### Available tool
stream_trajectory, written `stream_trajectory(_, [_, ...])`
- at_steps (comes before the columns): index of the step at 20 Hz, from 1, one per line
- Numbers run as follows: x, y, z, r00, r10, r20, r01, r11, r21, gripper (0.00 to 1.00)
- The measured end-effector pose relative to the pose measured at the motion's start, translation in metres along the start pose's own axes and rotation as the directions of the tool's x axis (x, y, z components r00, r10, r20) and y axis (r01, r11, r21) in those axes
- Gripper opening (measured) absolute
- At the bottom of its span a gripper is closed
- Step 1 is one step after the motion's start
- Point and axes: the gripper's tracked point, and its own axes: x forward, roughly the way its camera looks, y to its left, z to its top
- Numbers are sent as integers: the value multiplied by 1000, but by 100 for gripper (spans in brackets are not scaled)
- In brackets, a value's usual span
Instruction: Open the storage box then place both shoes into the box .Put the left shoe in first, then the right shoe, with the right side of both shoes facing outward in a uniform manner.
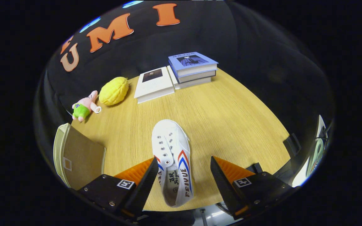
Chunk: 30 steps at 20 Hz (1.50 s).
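A white canvas shoe (173, 160) with red and blue stripes lies on the wooden table (228, 122), toe pointing away from me. Its heel half sits between my fingers, close against the left finger, with a gap to the right one. My gripper (183, 164) is open, and neither finger presses on the shoe. To the left of the left finger stands the storage box (75, 158), its beige lid raised and the brown inside showing.
Beyond the shoe, at the table's far side, lie a white book (153, 84) and a stack of books with a blue one (192, 66) on top. A yellow plush (114, 91) and a small pink and green plush toy (85, 106) rest at the far left.
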Motion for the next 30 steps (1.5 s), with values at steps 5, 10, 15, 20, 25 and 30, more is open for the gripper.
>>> stream_trajectory(5, [23,-5,-20,998,3,-63,-5,999,-33,81])
stream_trajectory(10, [37,3,-36,989,36,-141,-40,999,-29,49])
stream_trajectory(15, [37,1,-33,988,32,-152,-33,999,-2,30])
stream_trajectory(20, [29,3,-27,993,40,-108,-25,991,133,0])
stream_trajectory(25, [-1,27,8,999,54,-8,-52,979,196,0])
stream_trajectory(30, [-48,75,34,993,85,85,-100,977,187,1])
